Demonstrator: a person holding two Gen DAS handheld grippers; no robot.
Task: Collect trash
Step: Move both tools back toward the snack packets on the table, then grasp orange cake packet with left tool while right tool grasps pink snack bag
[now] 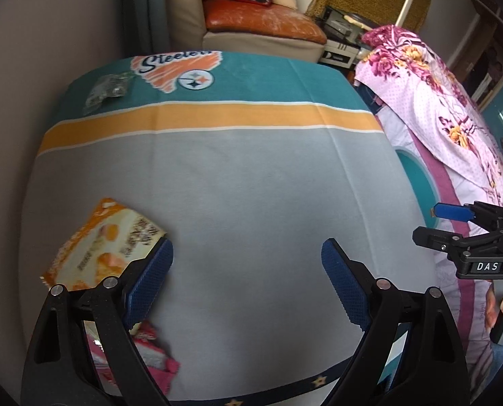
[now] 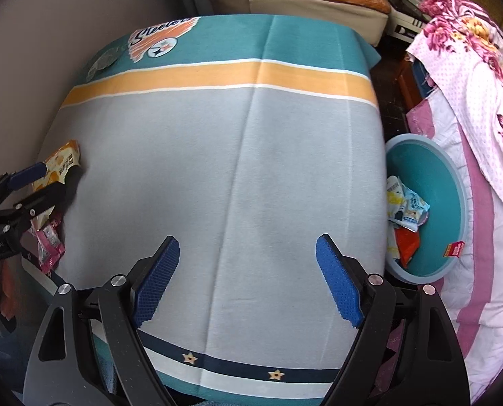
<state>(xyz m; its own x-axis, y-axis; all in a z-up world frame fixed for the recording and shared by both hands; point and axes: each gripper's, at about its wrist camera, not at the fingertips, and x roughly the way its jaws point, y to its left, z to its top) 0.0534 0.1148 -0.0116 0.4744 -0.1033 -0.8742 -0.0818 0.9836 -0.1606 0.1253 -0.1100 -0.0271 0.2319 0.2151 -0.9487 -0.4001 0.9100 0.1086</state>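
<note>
An orange snack wrapper (image 1: 102,243) lies on the cloth-covered table (image 1: 251,186), just left of my left gripper (image 1: 248,253), which is open and empty. A pink wrapper (image 1: 150,352) lies near the table's front left edge, partly hidden behind my left finger. A crumpled clear wrapper (image 1: 107,89) lies at the far left. My right gripper (image 2: 248,250) is open and empty above the table's front. It also shows in the left wrist view (image 1: 434,223). A teal basin (image 2: 454,182) right of the table holds several wrappers (image 2: 403,209). The right wrist view also shows the orange wrapper (image 2: 62,162), the pink wrapper (image 2: 48,240) and the left gripper (image 2: 38,182).
A floral pink sheet (image 2: 481,101) covers a bed on the right, beside the basin. A cream armchair with an orange cushion (image 1: 261,23) stands beyond the table. A wall (image 1: 31,101) runs along the table's left side.
</note>
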